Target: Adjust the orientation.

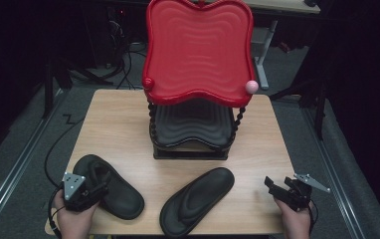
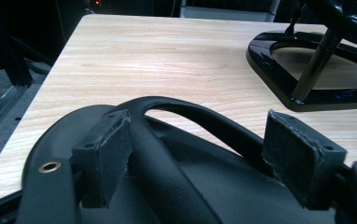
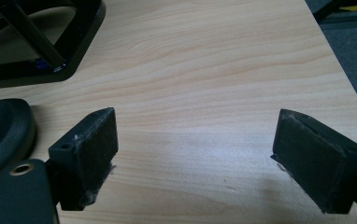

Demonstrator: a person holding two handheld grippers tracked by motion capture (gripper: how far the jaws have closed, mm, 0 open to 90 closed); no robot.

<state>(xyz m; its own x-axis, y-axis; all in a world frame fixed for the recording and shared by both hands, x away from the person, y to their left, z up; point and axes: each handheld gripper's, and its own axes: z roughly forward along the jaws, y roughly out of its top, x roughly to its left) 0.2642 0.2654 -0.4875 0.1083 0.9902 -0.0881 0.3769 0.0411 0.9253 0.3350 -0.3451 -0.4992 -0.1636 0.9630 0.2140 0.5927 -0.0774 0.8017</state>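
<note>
Left gripper view shows the left gripper [image 2: 204, 158] released, its jaws apart on both sides of the strap of the black rubber flip-flop [image 2: 167, 177]. This sandal lies at the near-left corner of the light wooden table [image 1: 128, 124], its long axis diagonal. The right gripper [image 1: 277, 186], also spread and empty, hovers beside the second black flip-flop [image 1: 198, 199], with free room around.

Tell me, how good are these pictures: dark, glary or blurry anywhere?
High view: the table is lit, the surroundings nearly black. Left gripper view: the sandal strap close to the lens looks soft, and the black stand base shows glare. Right gripper view: soft shadows under the hand-held gripper.
</note>
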